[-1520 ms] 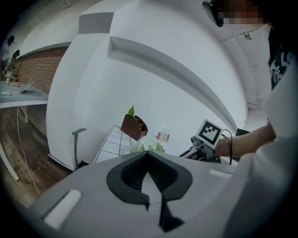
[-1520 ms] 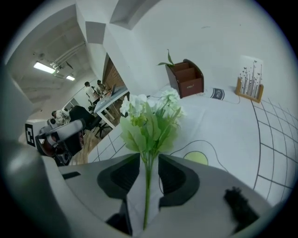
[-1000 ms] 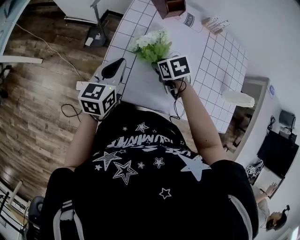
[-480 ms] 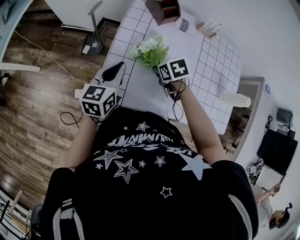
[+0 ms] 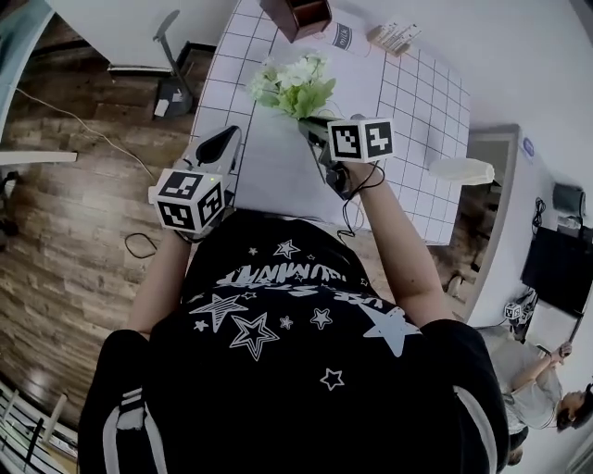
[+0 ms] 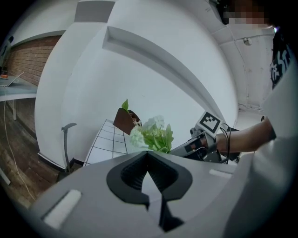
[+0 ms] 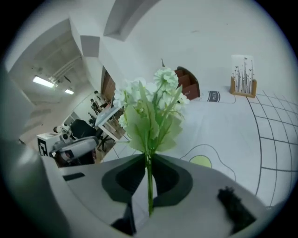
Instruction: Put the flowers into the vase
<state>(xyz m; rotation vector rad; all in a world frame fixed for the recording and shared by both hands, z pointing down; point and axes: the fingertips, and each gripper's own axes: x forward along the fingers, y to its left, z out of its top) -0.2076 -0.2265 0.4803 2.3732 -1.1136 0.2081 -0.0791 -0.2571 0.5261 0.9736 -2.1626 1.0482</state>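
Closing of my right gripper's (image 5: 310, 126) jaws has just taken place. They are now clamped on the stem (image 7: 149, 186) of the flowers (image 5: 293, 83), and since 1 second ago the bunch has come up with the gripper. My left gripper (image 5: 222, 141) has stayed put, jaws fully together with nothing between them.

Clearances, head view:
1. My left gripper sits at the left edge of the white gridded table (image 5: 435, 102), with wooden floor (image 5: 83, 185) just beside it.
2. The plain white mat (image 5: 271, 171) between my 2 grippers is bare.
3. A brown box (image 5: 296, 14) and a card holder (image 5: 398, 35) stand at the far edge, well apart from the flowers.
4. A white oblong object (image 5: 463, 168) lies at the right edge; I cannot tell whether it is the vase.

Differences between views:
1. Only the right gripper view shows the grip: 1 thin green stem runs upright between the pads. It also shows a yellow-green oval (image 7: 201, 161) printed on the mat.
2. The left gripper view shows the flowers from the side, near the right gripper and in front of the brown box.

Appearance: pale white blooms over broad light-green leaves, upright, held above the mat at the near middle of the table.
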